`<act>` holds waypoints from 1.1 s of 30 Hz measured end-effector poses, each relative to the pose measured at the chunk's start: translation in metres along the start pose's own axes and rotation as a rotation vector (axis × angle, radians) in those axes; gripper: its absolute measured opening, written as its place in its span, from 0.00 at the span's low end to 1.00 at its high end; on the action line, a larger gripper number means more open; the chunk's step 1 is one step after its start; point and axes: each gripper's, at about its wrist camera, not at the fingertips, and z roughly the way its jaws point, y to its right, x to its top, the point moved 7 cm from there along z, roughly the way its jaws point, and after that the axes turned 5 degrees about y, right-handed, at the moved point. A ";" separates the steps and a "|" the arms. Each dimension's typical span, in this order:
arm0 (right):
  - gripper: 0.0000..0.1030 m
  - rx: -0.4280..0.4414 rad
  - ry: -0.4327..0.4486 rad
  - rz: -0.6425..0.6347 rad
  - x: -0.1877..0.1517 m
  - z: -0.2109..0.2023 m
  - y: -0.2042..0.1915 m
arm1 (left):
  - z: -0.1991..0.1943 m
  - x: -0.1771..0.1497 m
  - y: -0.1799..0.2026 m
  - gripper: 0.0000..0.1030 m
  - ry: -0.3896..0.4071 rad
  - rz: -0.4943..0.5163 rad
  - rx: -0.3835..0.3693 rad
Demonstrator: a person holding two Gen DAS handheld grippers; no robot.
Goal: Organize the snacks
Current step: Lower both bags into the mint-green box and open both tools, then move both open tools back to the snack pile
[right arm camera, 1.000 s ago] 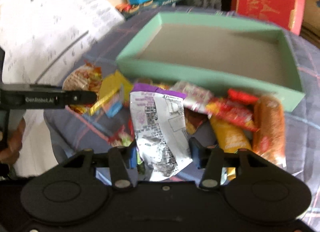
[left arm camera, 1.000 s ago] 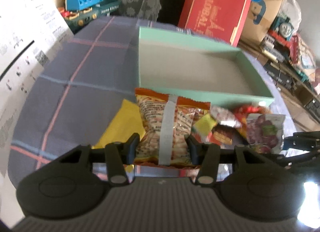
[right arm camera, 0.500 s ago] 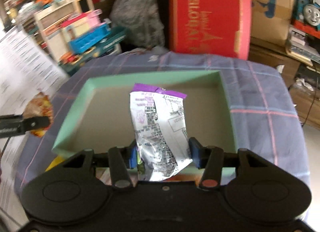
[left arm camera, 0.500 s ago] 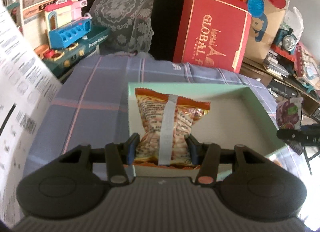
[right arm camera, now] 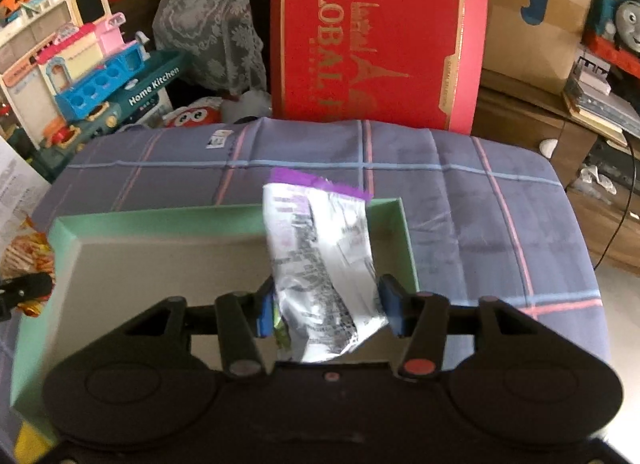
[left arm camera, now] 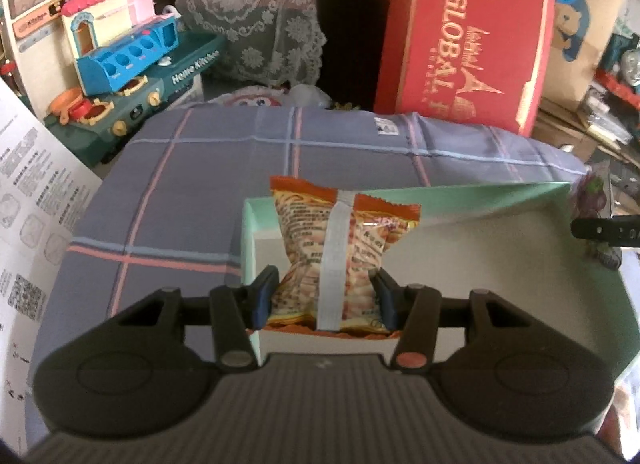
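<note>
Left gripper (left arm camera: 326, 302) over mint-green box (left arm camera: 460, 192), left end; jaws opening, orange snack packet (left arm camera: 340, 248) between, apparently slipping free. Right gripper (right arm camera: 326, 310) at box's right end; jaws opening around silver-purple packet (right arm camera: 320, 248). Box floor bare; neither packet landed.

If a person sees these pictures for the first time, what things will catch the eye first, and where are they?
First, the two snack packs: the orange snack packet between the opening jaws of the left gripper, and the silver and purple packet between the opening jaws of the right gripper. Both hang over the mint-green box on the checked cloth. Behind the table, the big red box with gold letters stands out.
</note>
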 end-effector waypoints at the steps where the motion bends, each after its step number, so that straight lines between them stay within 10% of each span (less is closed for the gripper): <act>1: 0.82 0.007 -0.002 0.007 0.002 0.007 0.000 | 0.003 0.001 0.000 0.77 0.001 0.002 0.017; 2: 0.99 0.006 0.003 0.021 0.002 0.010 0.000 | 0.004 0.001 0.001 0.87 0.005 0.002 0.031; 4: 1.00 0.013 0.041 0.041 0.003 0.007 0.002 | 0.001 0.001 0.004 0.99 0.035 0.008 0.043; 24: 1.00 0.225 0.098 0.153 -0.060 -0.103 0.001 | -0.084 -0.077 0.034 1.00 -0.031 0.055 -0.066; 33: 1.00 0.180 0.033 0.074 -0.121 -0.141 -0.008 | -0.108 -0.132 0.056 1.00 -0.076 0.127 -0.105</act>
